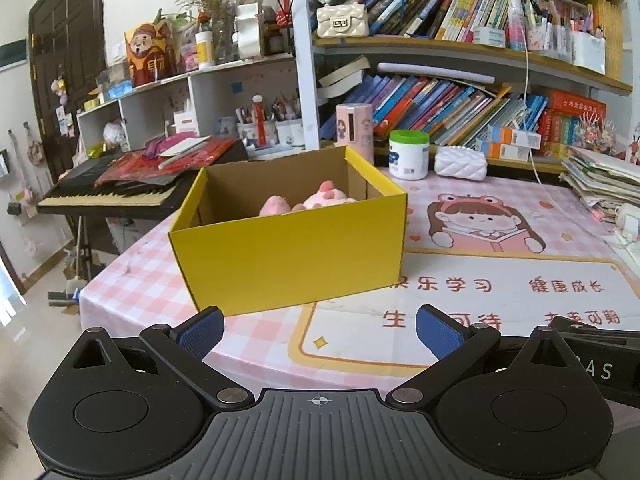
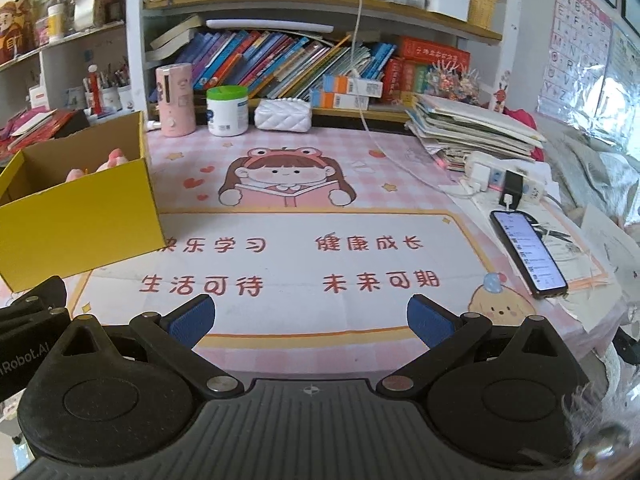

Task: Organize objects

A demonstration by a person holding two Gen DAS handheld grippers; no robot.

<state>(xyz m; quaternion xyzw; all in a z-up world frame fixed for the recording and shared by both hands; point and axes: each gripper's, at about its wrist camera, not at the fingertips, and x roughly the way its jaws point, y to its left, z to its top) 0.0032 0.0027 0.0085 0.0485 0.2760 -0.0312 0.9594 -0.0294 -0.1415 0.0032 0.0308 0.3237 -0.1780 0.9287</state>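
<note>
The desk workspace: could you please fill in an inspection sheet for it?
Surface: pink cartoon desk mat, centre bare.
Job's things: open yellow cardboard box at the desk's left, pink plush toy inside.
Clutter: smartphone, paper stack, green-lidded jar, white quilted pouch.
Grippers: left gripper and right gripper open, empty.
Cables: white cable, power strip.
Surroundings: bookshelves, keyboard piano.
</note>
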